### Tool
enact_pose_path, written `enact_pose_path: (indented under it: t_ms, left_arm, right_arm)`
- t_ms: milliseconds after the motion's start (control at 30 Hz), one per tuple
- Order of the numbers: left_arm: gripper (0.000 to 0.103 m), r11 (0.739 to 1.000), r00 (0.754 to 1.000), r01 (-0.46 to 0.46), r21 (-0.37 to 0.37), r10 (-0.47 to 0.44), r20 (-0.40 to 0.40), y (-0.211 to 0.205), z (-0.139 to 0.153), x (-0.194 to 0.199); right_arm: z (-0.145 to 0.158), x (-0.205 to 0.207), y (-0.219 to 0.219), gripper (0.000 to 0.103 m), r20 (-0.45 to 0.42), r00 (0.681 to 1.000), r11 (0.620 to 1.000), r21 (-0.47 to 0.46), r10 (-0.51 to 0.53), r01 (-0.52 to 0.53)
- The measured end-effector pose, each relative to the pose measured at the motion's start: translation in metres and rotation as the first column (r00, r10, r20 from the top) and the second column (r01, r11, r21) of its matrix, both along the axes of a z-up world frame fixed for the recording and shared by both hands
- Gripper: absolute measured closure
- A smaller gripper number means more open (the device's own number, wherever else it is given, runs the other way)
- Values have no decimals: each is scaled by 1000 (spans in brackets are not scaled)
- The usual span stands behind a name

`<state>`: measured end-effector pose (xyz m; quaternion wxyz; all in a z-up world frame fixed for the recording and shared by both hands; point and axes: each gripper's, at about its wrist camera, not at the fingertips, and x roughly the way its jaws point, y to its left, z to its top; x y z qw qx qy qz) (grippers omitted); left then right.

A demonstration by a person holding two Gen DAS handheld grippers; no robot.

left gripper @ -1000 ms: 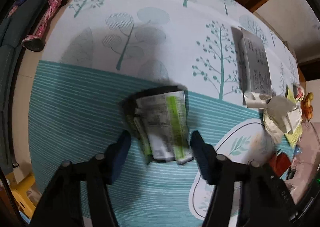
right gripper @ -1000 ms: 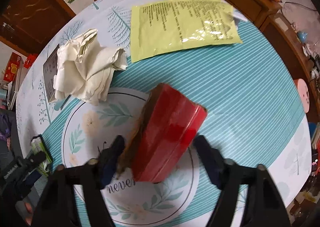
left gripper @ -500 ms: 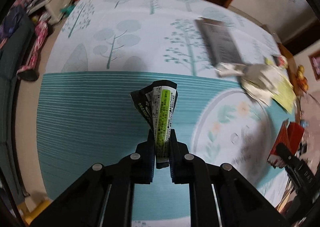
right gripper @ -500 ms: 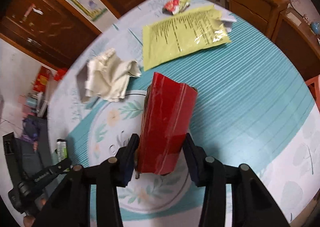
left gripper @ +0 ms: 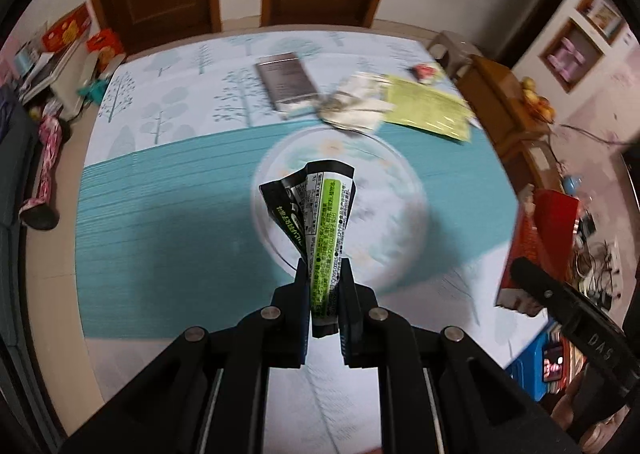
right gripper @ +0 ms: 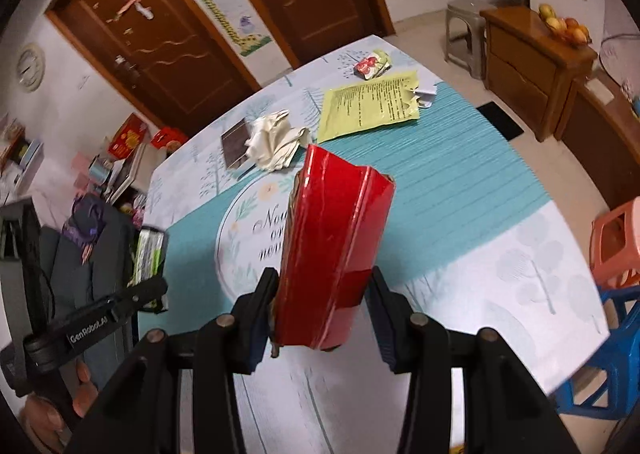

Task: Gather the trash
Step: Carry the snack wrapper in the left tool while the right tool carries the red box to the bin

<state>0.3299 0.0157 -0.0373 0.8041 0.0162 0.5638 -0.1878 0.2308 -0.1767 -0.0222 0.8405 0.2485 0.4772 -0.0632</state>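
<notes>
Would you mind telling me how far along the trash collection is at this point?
No bin is in view, so nothing looks disposed of yet. In hand: the left gripper is shut on the black-and-green wrapper, and the right gripper on the red box, both lifted off the table. Left lying there: the crumpled paper, yellow packet, grey packet and small red wrapper.

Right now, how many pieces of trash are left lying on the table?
4: grey packet, crumpled paper beside it, yellow sheet, and small red wrapper at the far edge. More may be hidden.
</notes>
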Motion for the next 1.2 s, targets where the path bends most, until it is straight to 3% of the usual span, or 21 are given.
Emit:
enact_pose_path:
  t_ms: [433,567,767,1000,1200]
  left_arm:
    - [94,1000,991,-23,-2,23,133,-54,43,-174]
    - [94,999,990,-48,-6,48,132,-65,49,-232]
    - [93,997,990,-75,11,73,120,-67,53,-288]
    - [93,997,996,-71,40,69,54,-65,37,-323]
    - [93,996,998,-41,76,44,-40,-66,-9,-333]
  right_arm:
    - [24,-140,-17,59,57,977,979,-32,205,-203]
    - [26,-188,-28,59,50,966,967,-44,255,-253]
    - [26,-241,-33,59,51,947,948,-41,316,-315]
    - [4,-268,-27,59,25,937,937,13,348,-349]
    - [-35,-278,-18,59,-34,936,935,61,351,-349]
